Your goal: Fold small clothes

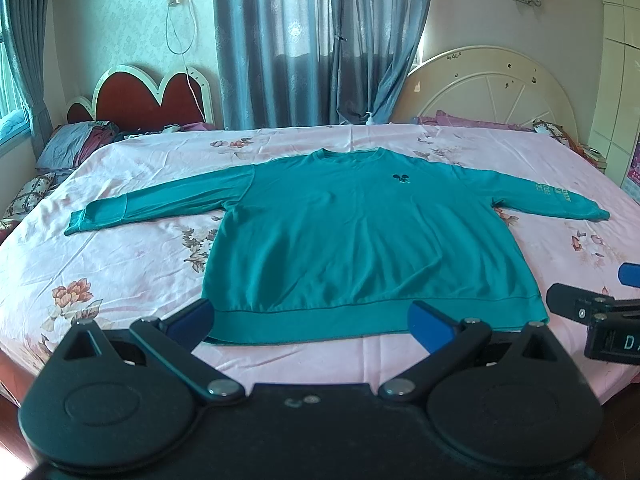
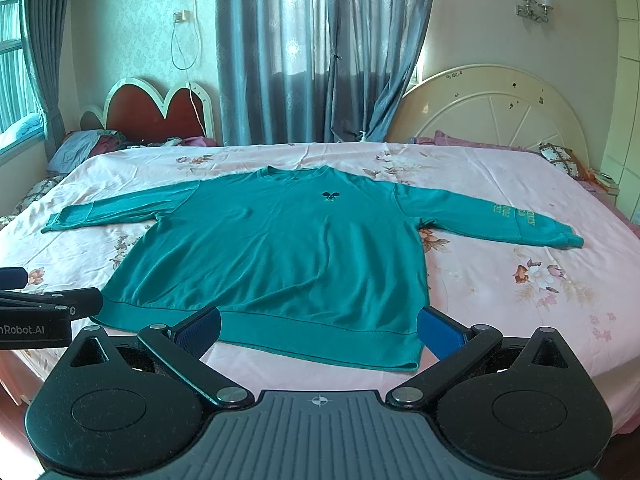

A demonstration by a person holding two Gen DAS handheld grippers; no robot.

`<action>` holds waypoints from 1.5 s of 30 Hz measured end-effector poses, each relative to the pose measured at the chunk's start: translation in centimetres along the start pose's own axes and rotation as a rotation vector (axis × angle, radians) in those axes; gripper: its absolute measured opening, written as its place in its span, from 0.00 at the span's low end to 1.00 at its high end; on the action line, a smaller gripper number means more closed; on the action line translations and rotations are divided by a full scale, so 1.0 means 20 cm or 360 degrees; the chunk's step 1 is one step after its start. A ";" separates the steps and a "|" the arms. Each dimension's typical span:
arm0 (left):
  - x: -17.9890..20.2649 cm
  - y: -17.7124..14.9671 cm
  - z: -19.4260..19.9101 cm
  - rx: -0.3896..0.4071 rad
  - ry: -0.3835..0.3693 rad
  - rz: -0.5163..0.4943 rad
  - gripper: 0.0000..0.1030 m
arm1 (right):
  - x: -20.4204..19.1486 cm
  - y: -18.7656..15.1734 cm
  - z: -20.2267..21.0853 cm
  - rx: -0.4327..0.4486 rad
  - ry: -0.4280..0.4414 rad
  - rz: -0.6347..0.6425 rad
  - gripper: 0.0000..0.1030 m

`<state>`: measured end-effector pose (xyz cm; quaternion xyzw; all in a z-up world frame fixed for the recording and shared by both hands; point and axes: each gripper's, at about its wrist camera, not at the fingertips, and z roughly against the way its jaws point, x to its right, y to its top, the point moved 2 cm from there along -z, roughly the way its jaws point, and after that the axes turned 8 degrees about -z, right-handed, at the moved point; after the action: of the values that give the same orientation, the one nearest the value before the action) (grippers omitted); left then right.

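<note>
A teal long-sleeved sweatshirt lies flat and face up on the bed, both sleeves spread out sideways, collar at the far side; it also shows in the right wrist view. My left gripper is open and empty, hovering over the near hem, closer to its left corner. My right gripper is open and empty, over the hem nearer its right corner. Each gripper shows at the edge of the other's view: the right one, the left one.
The bed has a pink floral sheet. Pillows and a pile of clothes lie at the far left by a red headboard. A white round headboard and curtains stand behind. The bed's near edge is below the grippers.
</note>
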<state>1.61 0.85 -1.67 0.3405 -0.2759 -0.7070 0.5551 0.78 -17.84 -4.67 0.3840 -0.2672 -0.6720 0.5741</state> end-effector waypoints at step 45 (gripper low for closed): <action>-0.01 0.01 -0.03 -0.0001 -0.0008 -0.0007 1.00 | -0.02 0.02 -0.02 0.0004 -0.0010 -0.0004 1.00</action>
<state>2.19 1.08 -1.78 0.3394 -0.2763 -0.7091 0.5529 1.46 -17.49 -4.49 0.3829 -0.2692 -0.6737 0.5719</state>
